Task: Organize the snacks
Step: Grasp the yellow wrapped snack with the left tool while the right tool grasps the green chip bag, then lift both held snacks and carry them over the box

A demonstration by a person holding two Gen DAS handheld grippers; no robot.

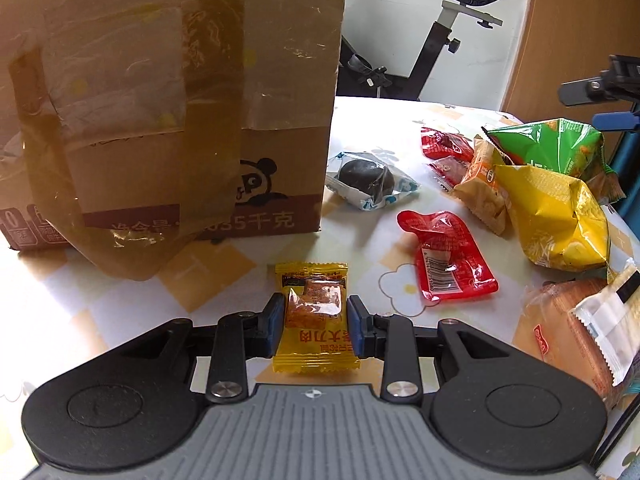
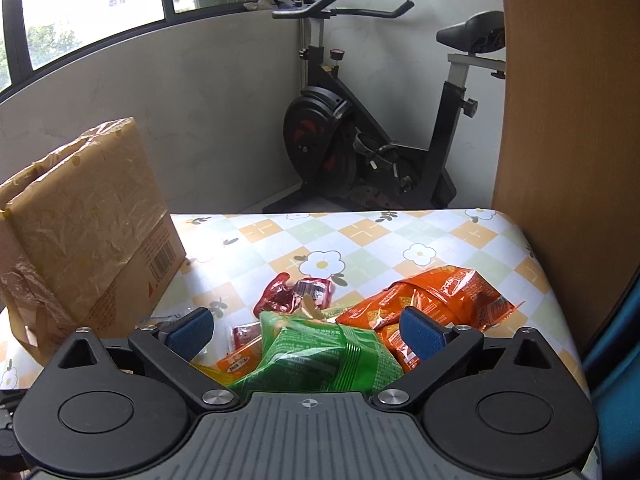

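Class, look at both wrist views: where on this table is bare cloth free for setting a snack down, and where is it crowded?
Free: the far tablecloth beyond the orange bag, right of the cardboard box. Crowded: the pile around the green bag.

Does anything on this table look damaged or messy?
Yes. The tall brown cardboard box is patched with crinkled, peeling tape, and the snack bags lie in a loose heap, the green crisp bag crumpled on top.

Bright daylight from the windows (image 2: 92, 4) blows them out; tape on the box (image 1: 168, 92) glares, edges bend.
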